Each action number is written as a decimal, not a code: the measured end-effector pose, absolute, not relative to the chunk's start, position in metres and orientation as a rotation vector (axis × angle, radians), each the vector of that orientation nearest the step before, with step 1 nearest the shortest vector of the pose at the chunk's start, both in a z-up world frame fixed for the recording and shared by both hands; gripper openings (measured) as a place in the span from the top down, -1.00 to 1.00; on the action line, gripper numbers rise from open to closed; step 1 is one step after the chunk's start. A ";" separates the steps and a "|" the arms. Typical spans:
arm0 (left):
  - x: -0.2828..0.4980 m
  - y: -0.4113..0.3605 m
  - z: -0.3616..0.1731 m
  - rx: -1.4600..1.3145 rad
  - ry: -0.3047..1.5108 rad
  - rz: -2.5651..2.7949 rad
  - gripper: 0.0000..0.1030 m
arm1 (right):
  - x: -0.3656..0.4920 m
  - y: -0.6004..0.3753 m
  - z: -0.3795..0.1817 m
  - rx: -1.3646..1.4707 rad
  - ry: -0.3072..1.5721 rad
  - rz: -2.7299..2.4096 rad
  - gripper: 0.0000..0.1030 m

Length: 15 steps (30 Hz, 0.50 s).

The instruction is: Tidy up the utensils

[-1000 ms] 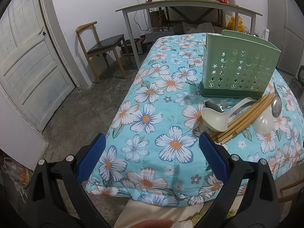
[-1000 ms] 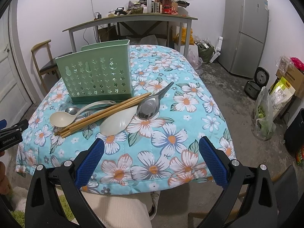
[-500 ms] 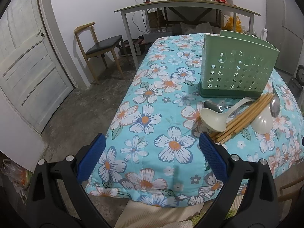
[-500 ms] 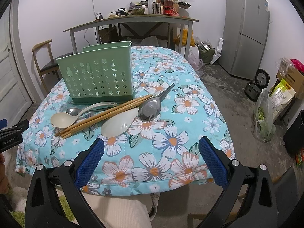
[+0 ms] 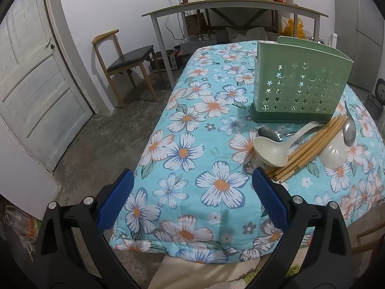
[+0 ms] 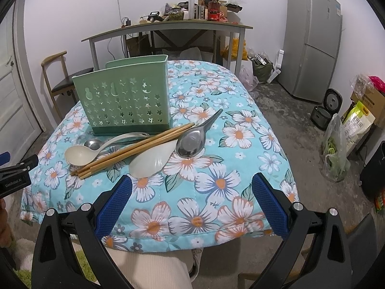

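A green perforated utensil holder (image 6: 125,101) (image 5: 300,89) stands upright on the floral-covered table (image 6: 216,183). In front of it lie a cream ladle (image 6: 81,154) (image 5: 269,150), a small steel spoon (image 6: 92,143), a bundle of wooden chopsticks (image 6: 134,148) (image 5: 310,148), a cream rice paddle (image 6: 154,160) and a large steel spoon (image 6: 191,142). My right gripper (image 6: 190,200) is open and empty above the table's near edge. My left gripper (image 5: 192,200) is open and empty over the near left corner, left of the utensils.
A wooden chair (image 5: 122,65) and a grey desk (image 5: 235,9) with clutter stand behind the table. A white door (image 5: 31,84) is at the left. A fridge (image 6: 312,41), a rice cooker (image 6: 324,110) and bags (image 6: 336,154) are on the right.
Both grippers have shifted slightly; the views sit a little closer to the table. Nothing was taken hold of and the utensils have not moved.
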<state>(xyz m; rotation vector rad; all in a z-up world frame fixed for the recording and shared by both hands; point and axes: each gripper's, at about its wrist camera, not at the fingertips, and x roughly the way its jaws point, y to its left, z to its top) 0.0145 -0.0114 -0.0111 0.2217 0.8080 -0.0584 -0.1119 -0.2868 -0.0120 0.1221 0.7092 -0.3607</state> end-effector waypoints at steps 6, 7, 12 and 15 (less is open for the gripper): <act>0.026 -0.014 -0.014 0.257 0.802 -0.094 -0.84 | -0.104 -0.285 -0.011 0.118 0.703 -0.354 -0.88; 0.029 -0.013 -0.016 0.254 0.808 -0.101 -0.84 | -0.103 -0.285 -0.012 0.116 0.702 -0.353 -0.88; 0.048 -0.006 -0.027 0.173 0.868 -0.201 -0.84 | -0.093 -0.286 -0.017 0.117 0.715 -0.343 -0.88; 0.057 -0.004 -0.035 0.119 0.878 -0.285 -0.84 | -0.085 -0.286 -0.024 0.119 0.732 -0.331 -0.88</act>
